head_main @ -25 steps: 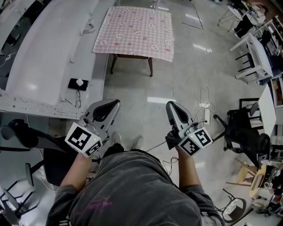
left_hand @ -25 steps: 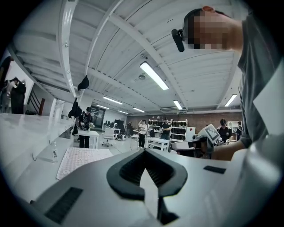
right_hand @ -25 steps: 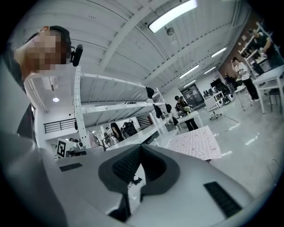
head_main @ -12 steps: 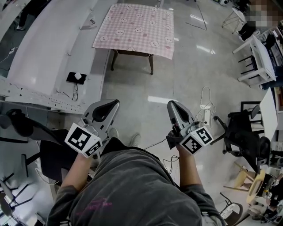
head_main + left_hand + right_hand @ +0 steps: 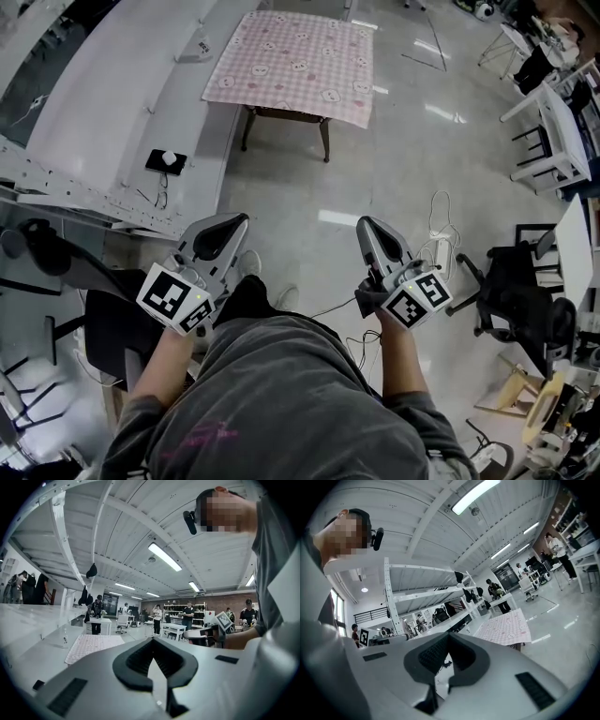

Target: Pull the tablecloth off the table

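A pink checked tablecloth [image 5: 295, 64] covers a small dark-legged table far ahead of me, at the top of the head view. It also shows small in the left gripper view as the tablecloth [image 5: 91, 645] and in the right gripper view as the tablecloth [image 5: 506, 627]. My left gripper [image 5: 217, 234] and right gripper [image 5: 375, 239] are held side by side at waist height, well short of the table. Both point toward it. The left gripper [image 5: 152, 641] and the right gripper [image 5: 449, 637] have their jaw tips together with nothing between them.
A long white workbench [image 5: 122, 112] runs along the left, with a small black device [image 5: 165, 161] on its near end. A white cable [image 5: 436, 225] lies on the glossy floor at right, beside a black chair [image 5: 520, 300]. White desks [image 5: 553, 122] stand at far right.
The head view has shifted a little over the floor and workbench as I step. Both grippers keep the same pose and stay shut. The tablecloth has not moved.
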